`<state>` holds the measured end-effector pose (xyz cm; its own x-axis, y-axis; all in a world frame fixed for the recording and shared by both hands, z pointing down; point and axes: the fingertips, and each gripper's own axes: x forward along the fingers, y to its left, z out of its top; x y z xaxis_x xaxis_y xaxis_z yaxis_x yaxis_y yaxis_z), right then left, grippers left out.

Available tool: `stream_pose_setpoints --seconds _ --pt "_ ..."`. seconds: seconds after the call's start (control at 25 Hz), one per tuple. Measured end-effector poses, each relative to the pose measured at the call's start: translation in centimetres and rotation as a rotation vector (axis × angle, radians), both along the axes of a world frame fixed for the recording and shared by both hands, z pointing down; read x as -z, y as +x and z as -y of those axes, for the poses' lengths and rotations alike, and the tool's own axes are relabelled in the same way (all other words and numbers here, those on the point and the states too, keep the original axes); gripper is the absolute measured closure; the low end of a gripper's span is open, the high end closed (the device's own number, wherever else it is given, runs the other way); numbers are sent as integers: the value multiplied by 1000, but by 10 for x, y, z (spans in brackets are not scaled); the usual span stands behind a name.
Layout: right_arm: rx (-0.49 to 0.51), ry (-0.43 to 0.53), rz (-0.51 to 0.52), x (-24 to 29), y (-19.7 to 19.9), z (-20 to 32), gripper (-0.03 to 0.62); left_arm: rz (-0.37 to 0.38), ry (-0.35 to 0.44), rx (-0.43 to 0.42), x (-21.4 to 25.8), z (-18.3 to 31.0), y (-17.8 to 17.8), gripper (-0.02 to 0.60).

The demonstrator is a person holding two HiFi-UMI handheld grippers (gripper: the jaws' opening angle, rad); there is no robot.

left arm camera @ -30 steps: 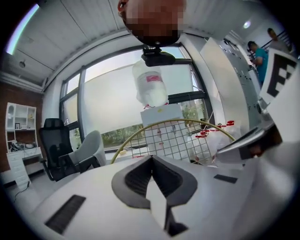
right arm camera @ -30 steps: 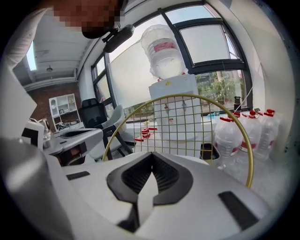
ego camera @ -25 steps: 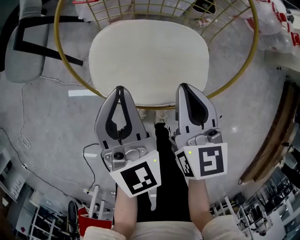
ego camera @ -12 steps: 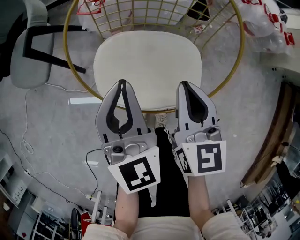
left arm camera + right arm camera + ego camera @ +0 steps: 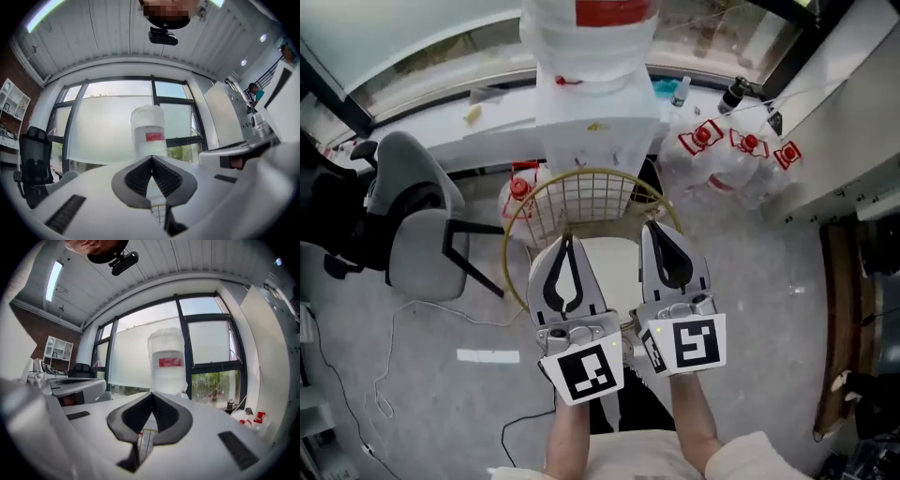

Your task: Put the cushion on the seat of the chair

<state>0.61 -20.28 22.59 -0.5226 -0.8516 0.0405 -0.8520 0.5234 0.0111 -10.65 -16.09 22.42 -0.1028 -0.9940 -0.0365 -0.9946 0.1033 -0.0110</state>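
- left gripper (image 5: 567, 241): jaws together, tips meeting, nothing between them (the left gripper view (image 5: 152, 157) shows only the ribbed pads closing to a point).
- right gripper (image 5: 657, 228): same, jaws closed on nothing; confirmed in the right gripper view (image 5: 152, 394).
- Both grippers held level and side by side, close but not touching, each marker cube facing the head camera.
- cushion (image 5: 619, 269): white, lying on the seat of the gold wire chair (image 5: 581, 195), well below the grippers. Only a strip shows between the two grippers; the rest is covered by them.
- The chair's wire backrest curves up behind the cushion, on the far side from the person.
- grey office chair (image 5: 417, 251): left of the wire chair, standing apart from it.
- tall white container (image 5: 592, 70) with a red label: behind the wire chair, also straight ahead in both gripper views, with a window (image 5: 206, 345) behind it.
- red-capped bottles (image 5: 722, 150): on the floor (image 5: 750, 272), right of the container.
- thin cable (image 5: 394, 323): trailing across the floor at lower left.
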Motion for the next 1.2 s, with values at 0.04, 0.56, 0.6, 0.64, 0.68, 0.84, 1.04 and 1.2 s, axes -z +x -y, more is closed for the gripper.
stream_pose_setpoints --seconds 0.04,0.56,0.6,0.64,0.68,0.84,1.04,1.2 --pt "-11 35 20 29 2 -2 577 2 40 -11 30 0 0 568" --pt "-3 197 15 143 24 -108 577 109 197 -145 163 -64 30 568" --pt "-4 197 7 142 28 -110 578 113 199 -151 163 -67 32 568" --pt "-6 197 2 140 31 -111 577 117 199 -155 162 -68 33 568" --pt "-9 196 -1 139 34 -112 577 121 200 -158 161 -69 34 568" --pt "-21 196 -15 137 43 -115 577 128 206 -165 161 -69 42 568" --pt "-27 201 -30 140 48 -115 577 138 221 -175 166 -68 51 568" --pt "-12 196 -18 144 43 -116 577 133 218 -178 166 -67 52 568"
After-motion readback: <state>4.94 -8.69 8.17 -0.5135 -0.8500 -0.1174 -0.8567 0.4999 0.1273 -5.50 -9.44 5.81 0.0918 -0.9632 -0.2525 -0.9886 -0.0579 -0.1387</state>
